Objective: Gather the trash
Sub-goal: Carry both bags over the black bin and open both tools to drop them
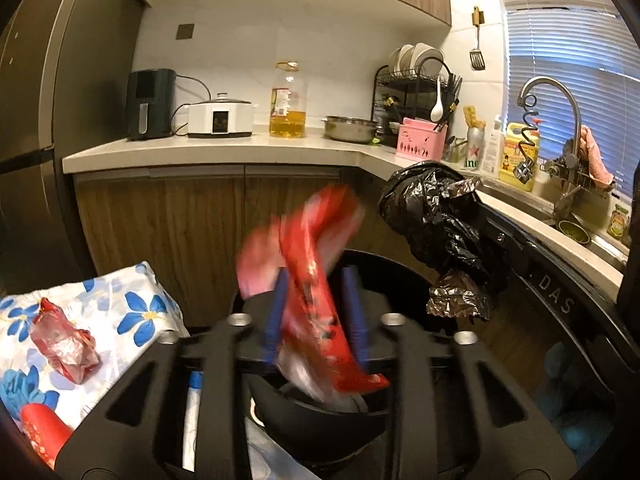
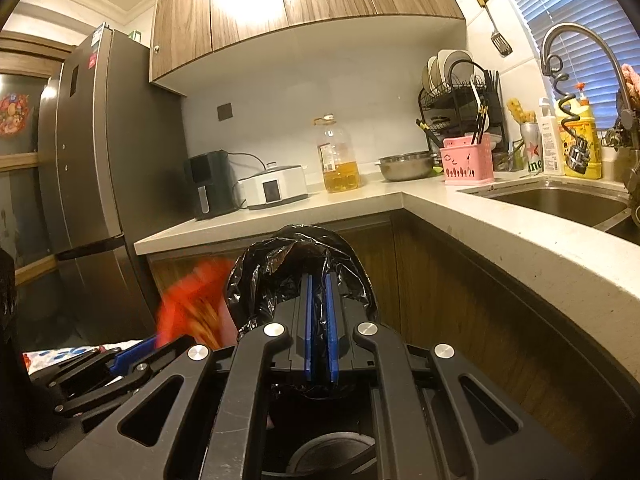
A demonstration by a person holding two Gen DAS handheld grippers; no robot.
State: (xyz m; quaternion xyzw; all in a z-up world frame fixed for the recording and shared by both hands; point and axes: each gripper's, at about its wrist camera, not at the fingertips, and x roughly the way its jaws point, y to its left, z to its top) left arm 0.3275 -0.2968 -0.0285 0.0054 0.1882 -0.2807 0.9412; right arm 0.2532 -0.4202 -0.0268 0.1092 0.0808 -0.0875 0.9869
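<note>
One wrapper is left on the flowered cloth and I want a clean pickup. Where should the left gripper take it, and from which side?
Probably come from above and close the jaws across the narrow upper end of the crumpled red wrapper. It lies loose on the flowered cloth, bunched into a ridge, so a pinch across its width should catch film without dragging fabric. The left gripper must first drop its red packet.

The red wrapper [image 1: 316, 292] fills the gap between the left tongs [image 1: 316, 312]; the black trash bag [image 1: 440, 224] hangs just right, under the tabletop [image 1: 224, 152] edge.
</note>
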